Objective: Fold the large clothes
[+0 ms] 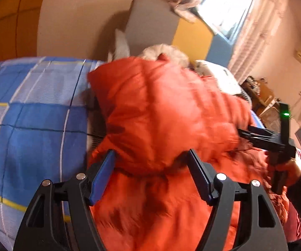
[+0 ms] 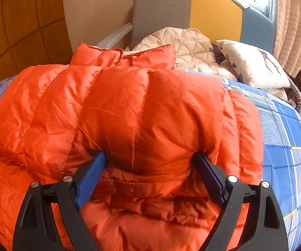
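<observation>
Orange puffer jacket (image 2: 129,115) bunched on blue plaid bedcover (image 2: 286,129), collar toward 12 o'clock. Right gripper (image 2: 148,173) and left gripper (image 1: 150,167): jaws wide, padded bulk between, squeeze unclear. Step, judged: mid-fold. Next: flatten, align edges.

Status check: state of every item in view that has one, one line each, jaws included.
orange puffer jacket: lying on the bed, top part doubled over the lower part.
left gripper: jaws wide, a thick fold of the jacket bulging between them; grip unclear through blur.
right gripper: jaws wide, the folded jacket edge between them; pads at the fabric.
blue checked bedcover: spread flat.
curtain: drawn partly aside, window bright.
</observation>
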`<act>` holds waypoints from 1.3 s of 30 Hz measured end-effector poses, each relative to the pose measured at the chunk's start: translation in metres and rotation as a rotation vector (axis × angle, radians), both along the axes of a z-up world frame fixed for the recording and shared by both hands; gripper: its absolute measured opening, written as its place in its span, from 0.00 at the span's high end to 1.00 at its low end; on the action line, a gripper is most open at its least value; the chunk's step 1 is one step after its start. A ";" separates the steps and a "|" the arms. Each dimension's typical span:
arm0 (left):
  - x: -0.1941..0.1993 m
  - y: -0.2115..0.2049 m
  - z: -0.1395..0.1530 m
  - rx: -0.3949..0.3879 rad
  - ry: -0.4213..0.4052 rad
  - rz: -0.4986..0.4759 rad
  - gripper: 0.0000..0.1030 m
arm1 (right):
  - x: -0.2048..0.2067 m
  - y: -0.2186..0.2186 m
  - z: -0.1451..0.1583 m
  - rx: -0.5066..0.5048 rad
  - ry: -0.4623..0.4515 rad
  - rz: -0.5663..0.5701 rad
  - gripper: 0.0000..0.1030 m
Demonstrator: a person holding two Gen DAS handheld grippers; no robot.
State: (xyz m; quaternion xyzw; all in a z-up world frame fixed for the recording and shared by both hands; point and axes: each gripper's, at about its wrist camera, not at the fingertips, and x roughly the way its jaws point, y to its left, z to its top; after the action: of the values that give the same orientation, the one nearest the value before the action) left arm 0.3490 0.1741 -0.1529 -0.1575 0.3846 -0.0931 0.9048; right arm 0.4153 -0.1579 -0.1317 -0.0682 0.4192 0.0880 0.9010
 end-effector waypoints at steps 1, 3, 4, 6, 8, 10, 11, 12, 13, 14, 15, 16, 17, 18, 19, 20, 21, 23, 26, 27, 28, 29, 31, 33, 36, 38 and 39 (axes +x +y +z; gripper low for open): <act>0.005 0.002 -0.006 -0.007 0.021 0.005 0.31 | 0.003 0.000 -0.002 0.003 0.005 0.005 0.15; 0.011 0.005 -0.016 -0.011 0.040 0.004 0.31 | 0.009 0.001 -0.009 0.010 0.014 0.019 0.14; 0.013 0.006 -0.019 -0.016 0.040 -0.001 0.32 | 0.012 0.000 -0.013 0.014 0.020 0.025 0.13; 0.016 0.008 -0.022 -0.033 0.037 -0.013 0.32 | 0.017 0.000 -0.020 0.021 0.029 0.031 0.12; 0.020 0.010 -0.024 -0.043 0.040 -0.034 0.32 | 0.022 -0.001 -0.021 0.032 0.039 0.037 0.12; 0.023 0.009 -0.023 -0.026 0.051 -0.052 0.32 | 0.023 0.000 -0.018 0.025 0.052 0.036 0.11; 0.023 0.007 -0.021 -0.012 0.054 -0.057 0.33 | 0.022 0.000 -0.015 0.023 0.057 0.038 0.11; 0.021 0.005 -0.019 0.013 0.054 -0.067 0.34 | 0.018 -0.001 -0.011 0.029 0.062 0.040 0.11; 0.019 0.003 -0.016 0.034 0.054 -0.073 0.34 | 0.015 -0.003 -0.007 0.036 0.064 0.038 0.11; 0.015 0.001 -0.013 0.048 0.050 -0.077 0.34 | 0.013 -0.004 -0.004 0.042 0.063 0.035 0.11; 0.008 -0.001 -0.009 0.060 0.037 -0.089 0.34 | 0.005 -0.007 0.002 0.059 0.058 0.035 0.11; 0.000 -0.005 -0.003 0.082 0.018 -0.106 0.34 | -0.001 -0.008 0.004 0.064 0.055 0.036 0.11; -0.006 -0.009 0.002 0.100 0.006 -0.118 0.34 | -0.008 -0.010 0.007 0.064 0.051 0.035 0.11; -0.016 -0.014 0.007 0.123 -0.014 -0.142 0.33 | -0.015 -0.011 0.008 0.062 0.050 0.034 0.11; -0.024 -0.018 0.012 0.134 -0.027 -0.158 0.33 | -0.025 -0.014 0.010 0.065 0.056 0.036 0.11; -0.032 -0.022 0.016 0.147 -0.037 -0.170 0.33 | -0.031 -0.015 0.009 0.065 0.061 0.036 0.11; -0.038 -0.025 0.019 0.154 -0.045 -0.181 0.32 | -0.040 -0.018 0.009 0.062 0.066 0.035 0.11; -0.055 -0.032 0.026 0.189 -0.067 -0.211 0.32 | -0.053 -0.024 0.009 0.060 0.070 0.027 0.11; -0.080 -0.041 0.033 0.219 -0.090 -0.257 0.32 | -0.073 -0.038 0.009 0.071 0.084 0.002 0.11; -0.088 -0.041 0.034 0.229 -0.098 -0.266 0.32 | -0.081 -0.043 0.009 0.072 0.084 -0.005 0.11; -0.097 -0.044 0.036 0.240 -0.105 -0.279 0.31 | -0.089 -0.049 0.011 0.075 0.084 -0.016 0.11; -0.106 -0.046 0.037 0.252 -0.109 -0.288 0.31 | -0.096 -0.056 0.012 0.078 0.082 -0.028 0.11; -0.122 -0.050 0.038 0.265 -0.119 -0.299 0.31 | -0.109 -0.069 0.016 0.083 0.079 -0.050 0.11; -0.138 -0.054 0.038 0.282 -0.126 -0.304 0.28 | -0.125 -0.085 0.017 0.086 0.079 -0.079 0.11; -0.156 -0.054 0.034 0.291 -0.118 -0.300 0.25 | -0.145 -0.107 0.017 0.078 0.080 -0.126 0.11; -0.168 -0.050 0.030 0.286 -0.106 -0.286 0.23 | -0.157 -0.121 0.016 0.088 0.084 -0.154 0.11; -0.174 -0.049 0.027 0.281 -0.098 -0.278 0.22 | -0.166 -0.131 0.014 0.092 0.090 -0.171 0.11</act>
State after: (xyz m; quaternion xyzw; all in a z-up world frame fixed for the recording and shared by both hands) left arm 0.1748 0.1253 -0.1258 0.0294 0.3672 -0.1701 0.9140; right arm 0.2492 -0.2886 -0.1175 0.0134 0.4593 0.0327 0.8876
